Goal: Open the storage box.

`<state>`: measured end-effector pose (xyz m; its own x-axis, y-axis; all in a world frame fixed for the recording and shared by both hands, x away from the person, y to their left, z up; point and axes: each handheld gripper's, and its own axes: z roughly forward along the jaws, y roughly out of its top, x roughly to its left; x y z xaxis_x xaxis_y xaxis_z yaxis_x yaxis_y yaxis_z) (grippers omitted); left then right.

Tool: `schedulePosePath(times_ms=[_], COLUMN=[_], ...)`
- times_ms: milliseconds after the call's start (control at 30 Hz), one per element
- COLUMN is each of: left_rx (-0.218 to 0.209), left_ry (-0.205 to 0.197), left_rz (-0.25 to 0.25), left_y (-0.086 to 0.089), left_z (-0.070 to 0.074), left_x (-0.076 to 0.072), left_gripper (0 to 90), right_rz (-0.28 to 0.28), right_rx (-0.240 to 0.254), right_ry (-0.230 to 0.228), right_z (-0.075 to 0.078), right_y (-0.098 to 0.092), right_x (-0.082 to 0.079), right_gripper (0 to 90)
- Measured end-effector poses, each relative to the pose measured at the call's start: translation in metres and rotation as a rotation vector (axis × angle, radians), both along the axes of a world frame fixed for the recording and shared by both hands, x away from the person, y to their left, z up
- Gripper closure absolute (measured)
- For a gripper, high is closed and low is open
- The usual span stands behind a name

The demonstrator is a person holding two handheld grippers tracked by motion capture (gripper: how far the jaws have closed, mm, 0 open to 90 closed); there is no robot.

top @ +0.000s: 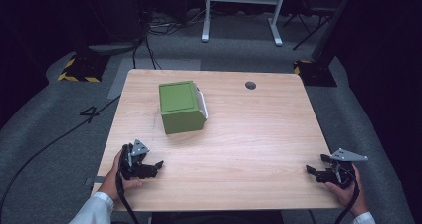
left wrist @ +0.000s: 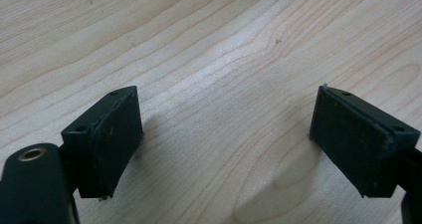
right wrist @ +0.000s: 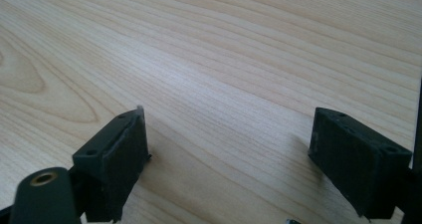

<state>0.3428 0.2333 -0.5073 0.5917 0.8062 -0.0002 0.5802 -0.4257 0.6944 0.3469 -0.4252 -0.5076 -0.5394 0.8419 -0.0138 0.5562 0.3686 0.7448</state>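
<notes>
Resting at the near left edge of the worktop [top: 259, 129], I hold my left gripper [top: 149, 169] with jaws spread, empty. A green box [top: 181, 107] sits far left, well apart, reachable. My right gripper [top: 318, 172] waits near right, jaws likewise spread.

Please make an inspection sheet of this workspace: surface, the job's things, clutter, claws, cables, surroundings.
Surface: light wood table, with a round grommet hole near the far edge.
Job's things: green box with a white part on its right side, far left of centre.
Clutter: nothing seen.
Claws: left claw and right claw both open, holding nothing, low at the near edge.
Cables: black cables on the floor.
Surroundings: grey carpet, white desk legs, yellow-black striped bases.
</notes>
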Motion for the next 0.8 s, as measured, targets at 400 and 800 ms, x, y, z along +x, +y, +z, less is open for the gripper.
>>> schedulePosePath(times_ms=[400, 800], left_rx=[0.003, -0.003], left_ry=[0.002, 0.003], left_rz=[-0.038, -0.050], left_y=[0.002, 0.006], left_z=[0.000, 0.000], left_x=[0.000, -0.004], left_gripper=[13.3, 13.5], right_rz=[0.046, 0.160], right_rx=[-0.007, -0.026], right_ry=[0.005, -0.045], right_z=[0.001, 0.044], right_y=[0.006, 0.058], right_x=[0.002, 0.027], right_gripper=[15.6, 18.0])
